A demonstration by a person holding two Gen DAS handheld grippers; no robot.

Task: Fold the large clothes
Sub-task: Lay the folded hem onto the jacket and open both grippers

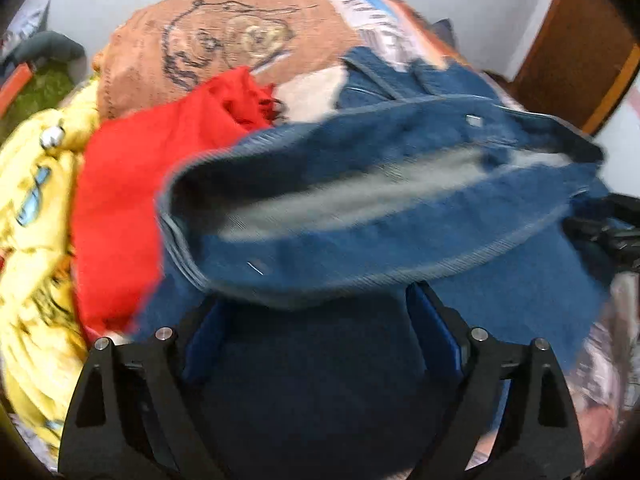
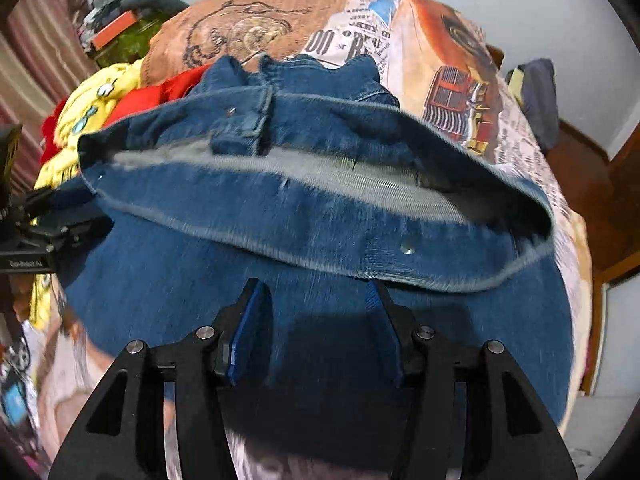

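Blue denim garment point(image 2: 320, 208) spread on printed bed cover point(image 2: 448, 80), waistband gaping toward both cameras, left claw point(image 1: 312, 300) fingers wide apart over the denim, right claw point(image 2: 316, 292) fingers apart above the cloth, gripping nothing, red garment point(image 1: 120, 208) and yellow garment point(image 1: 32, 208) heaped beside

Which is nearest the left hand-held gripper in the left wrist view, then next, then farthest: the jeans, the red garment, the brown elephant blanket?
From the left hand-held gripper:
1. Jeans, right at the fingertips.
2. Red garment, to the left.
3. Brown elephant blanket, at the back.
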